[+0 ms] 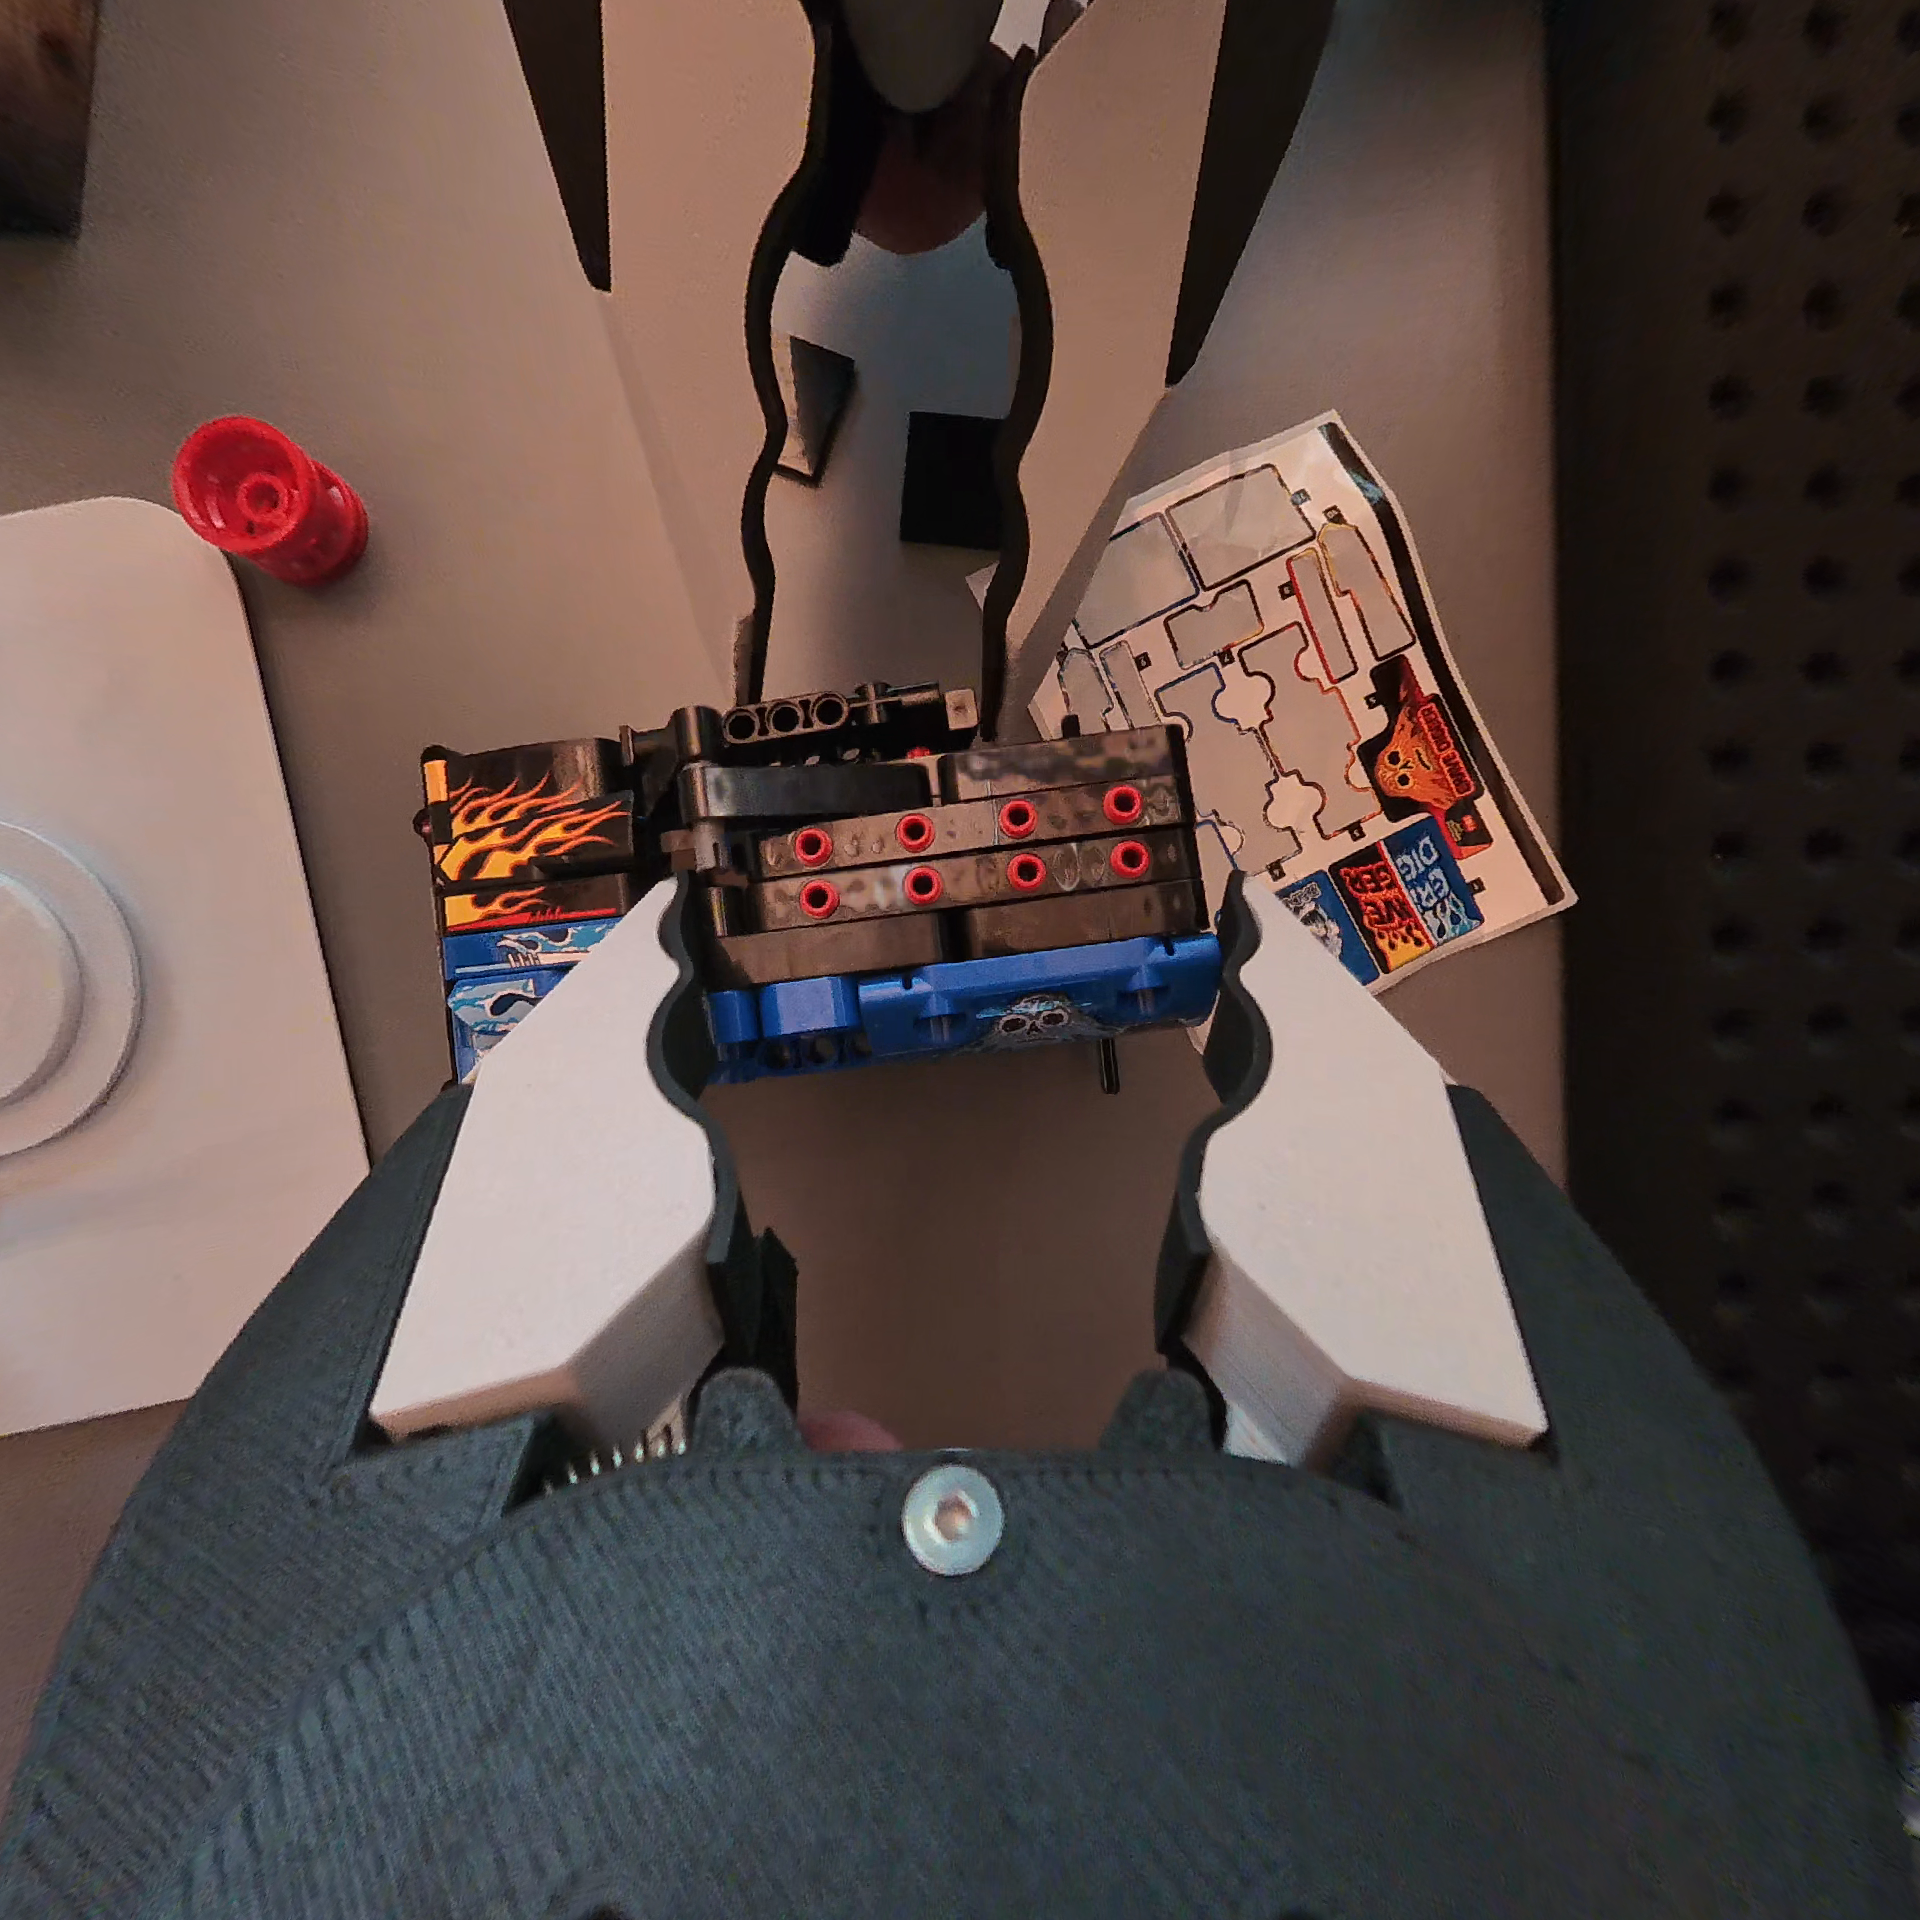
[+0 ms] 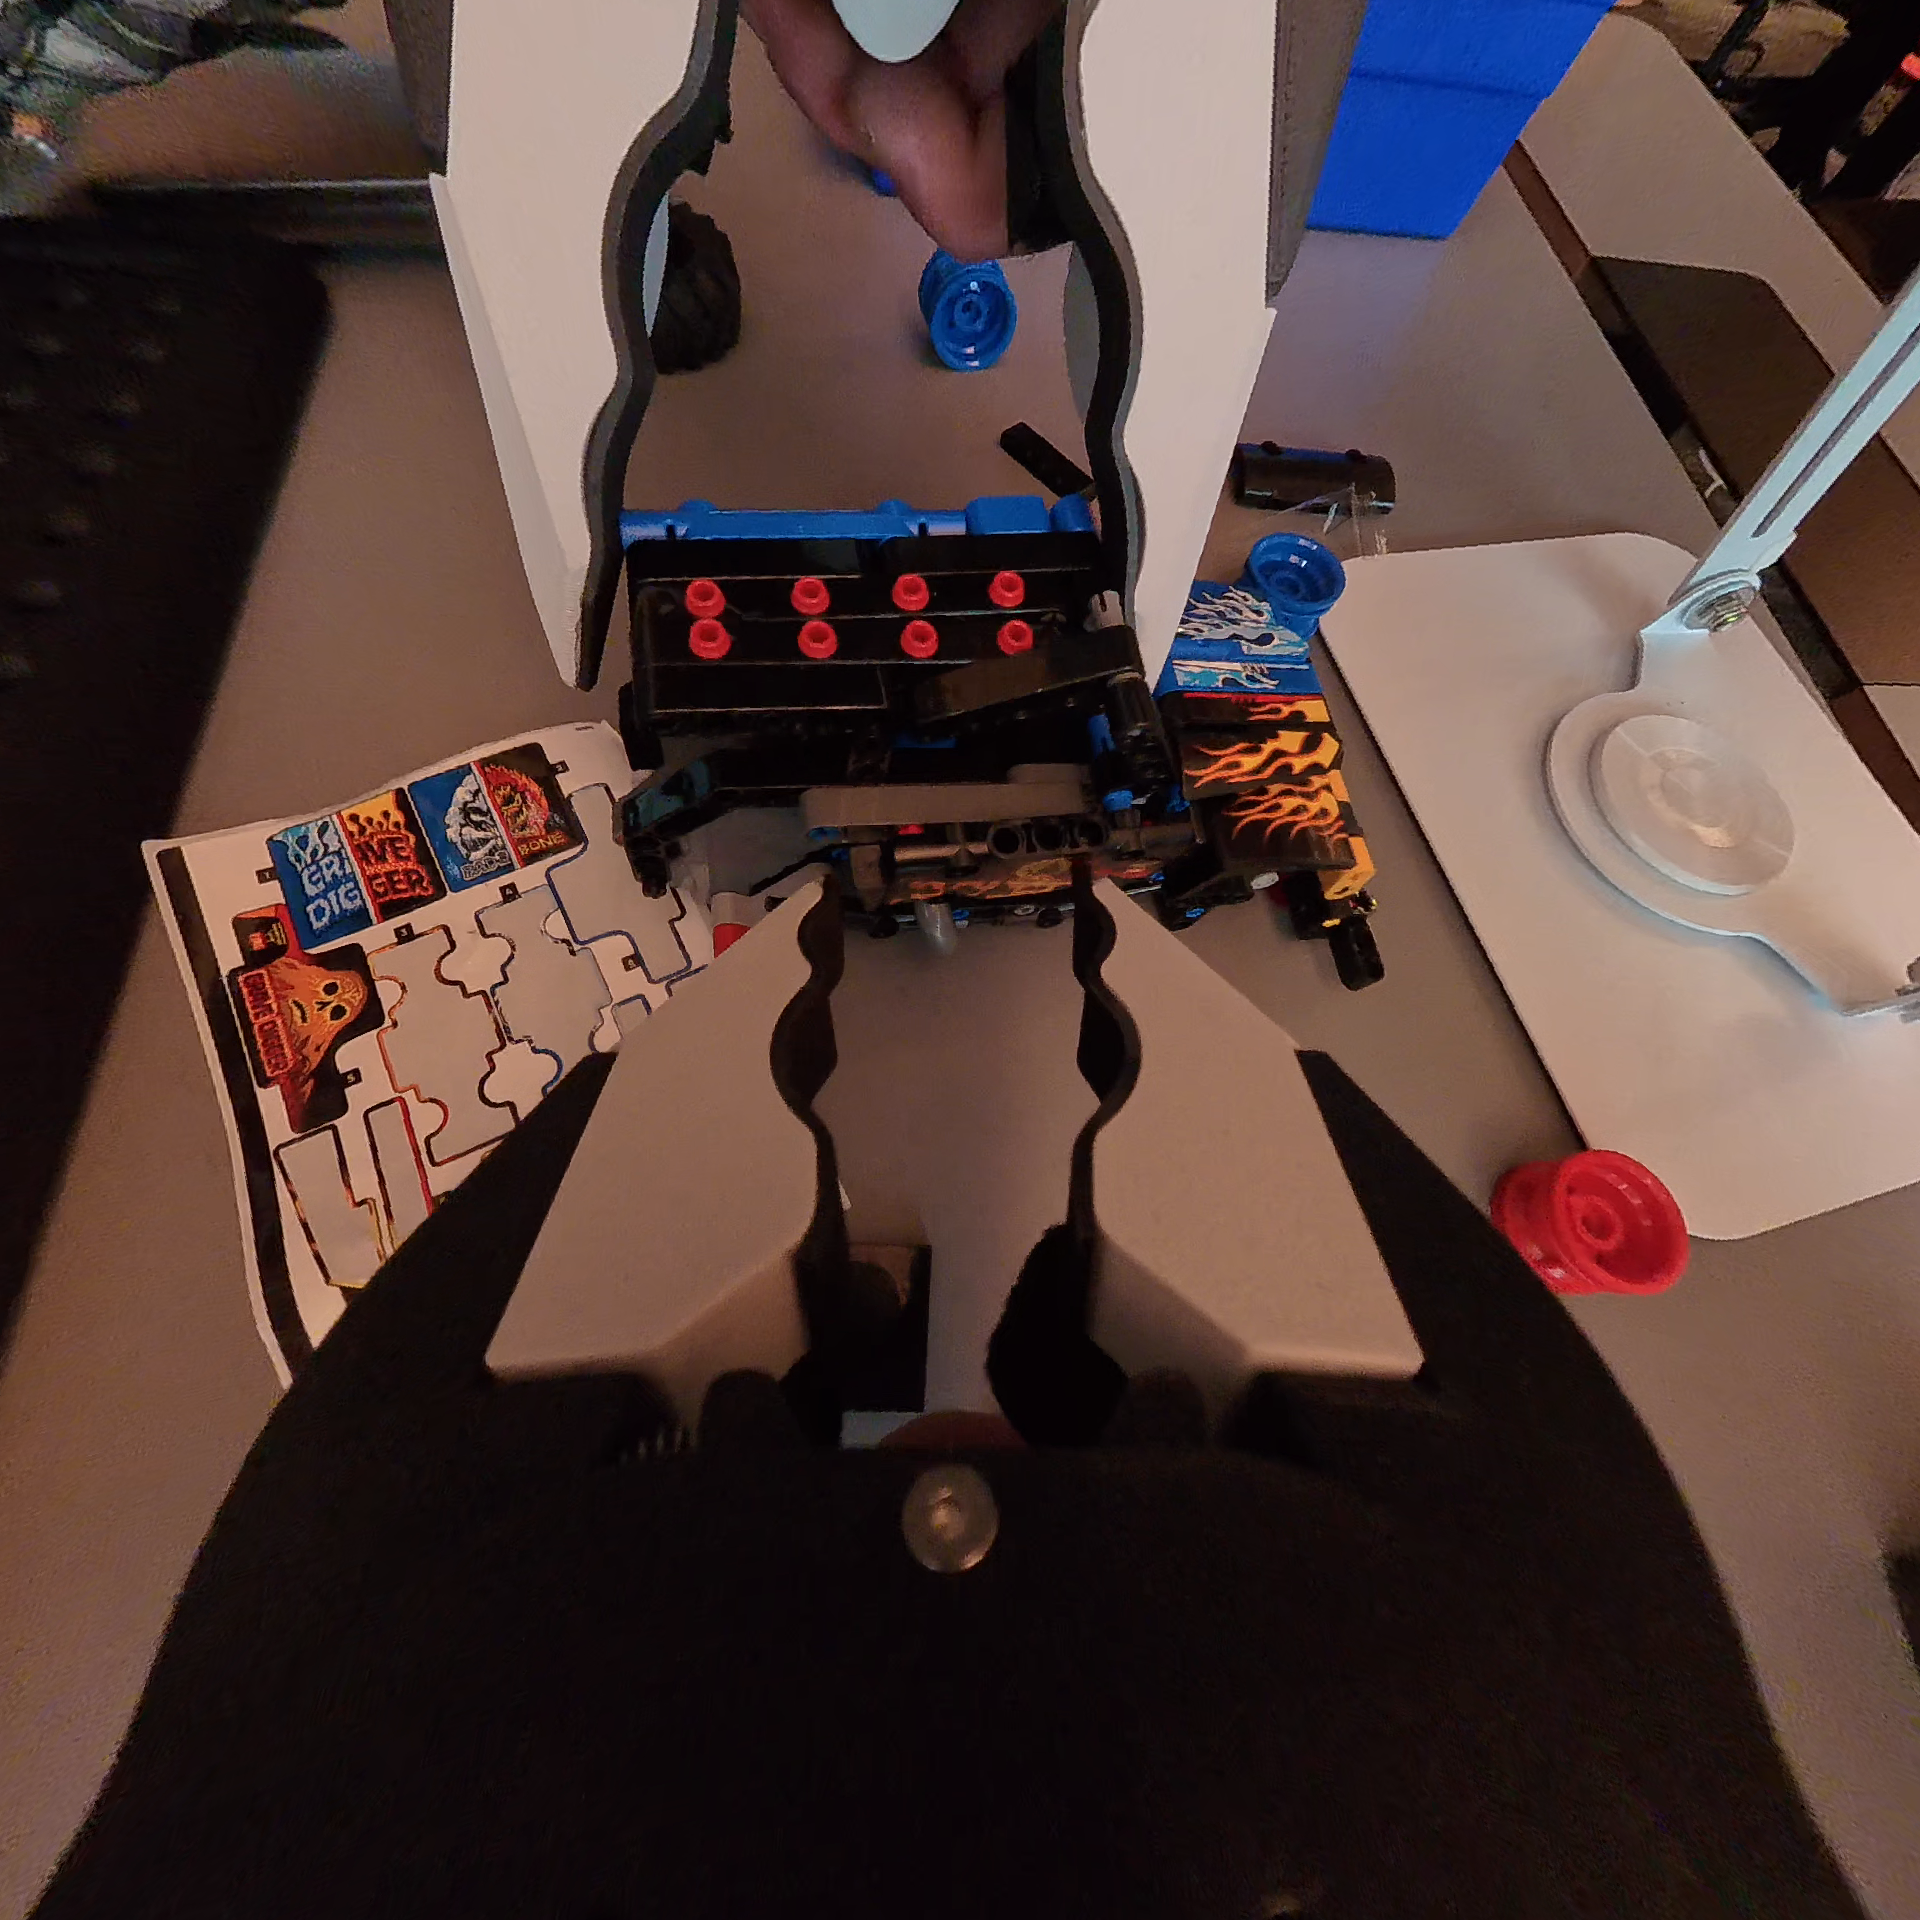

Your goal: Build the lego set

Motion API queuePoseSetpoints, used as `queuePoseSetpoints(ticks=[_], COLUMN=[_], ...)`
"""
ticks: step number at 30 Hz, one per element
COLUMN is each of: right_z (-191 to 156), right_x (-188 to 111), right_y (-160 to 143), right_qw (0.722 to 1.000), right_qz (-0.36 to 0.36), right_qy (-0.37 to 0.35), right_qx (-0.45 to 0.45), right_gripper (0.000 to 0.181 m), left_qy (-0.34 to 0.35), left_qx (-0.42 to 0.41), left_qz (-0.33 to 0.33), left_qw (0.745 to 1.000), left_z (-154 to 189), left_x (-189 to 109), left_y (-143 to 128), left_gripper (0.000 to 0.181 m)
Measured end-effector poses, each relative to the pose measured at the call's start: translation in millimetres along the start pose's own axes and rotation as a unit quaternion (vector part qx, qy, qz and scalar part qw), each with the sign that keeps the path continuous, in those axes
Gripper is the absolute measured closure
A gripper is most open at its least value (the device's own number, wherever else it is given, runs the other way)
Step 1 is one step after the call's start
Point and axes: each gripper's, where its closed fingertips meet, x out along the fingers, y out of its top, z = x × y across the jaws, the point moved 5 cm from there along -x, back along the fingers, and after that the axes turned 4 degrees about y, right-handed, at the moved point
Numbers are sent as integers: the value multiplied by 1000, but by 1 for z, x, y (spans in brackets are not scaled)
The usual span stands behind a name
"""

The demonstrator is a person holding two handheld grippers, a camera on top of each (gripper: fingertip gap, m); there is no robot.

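Here the lego truck body is sitting on the grey table, lying so that the black panels with red pins are facing up, and both grippers are meeting it from opposite ends. The left gripper is clamping the blue edge of the model between its wavy pads, jaws spread about as wide as the body itself; this looks like a steadying hold, so the model is not sliding while the other side is being worked. The right gripper is reaching the black beam on the opposite edge with its jaws set narrow, tips touching or just short of the beam; whether it is actually pinching anything, I cannot tell.

Loose parts are waiting around the build: a red wheel hub near the white lamp base, two blue wheel hubs on the far side in the right wrist view, with a black tyre beside one. The sticker sheet is lying flat just beside the model, mostly peeled. Since the hubs are unmounted, the wheels are probably among the remaining steps.
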Motion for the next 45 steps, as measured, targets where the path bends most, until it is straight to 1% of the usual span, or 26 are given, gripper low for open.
queuePoseSetpoints(ticks=[8,15,18,25,31,34,35,36,40,42,45], right_z=[-1,1,2,3,0,1,1,1,0,0,0], right_x=[5,7,8,9,10,10,10,11,13,13,13], right_y=[1,5,7,6,7,7,7,7,6,6,6], right_qw=[1000,1000,999,999,999,999,999,999,999,999,999], right_qz=[5,21,26,29,33,34,35,34,30,31,34], right_qy=[-1,-11,-12,-12,-7,-8,-8,-7,-7,-7,-7], right_qx=[8,17,21,32,32,34,34,34,33,34,34], right_gripper=[143,140,140,138,139,140,140,139,138,138,138], left_qy=[15,-10,-28,-41,-49,-43,-43,-42,-50,-64,-83], left_qx=[-6,19,21,19,17,15,18,19,41,36,18], left_qz=[-33,-73,-61,-39,-47,-62,-72,-86,-129,-133,-135], left_qw=[999,997,998,998,998,997,996,995,989,988,987], left_z=[-7,-11,-11,-7,-5,-8,-9,-11,-16,-19,-24], left_x=[-6,-9,-10,-9,-9,-11,-12,-12,-15,-19,-26], left_y=[-13,-14,-10,-7,-13,-17,-18,-19,-20,-18,-17], left_gripper=[85,85,85,85,85,85,85,81,81,82,79])
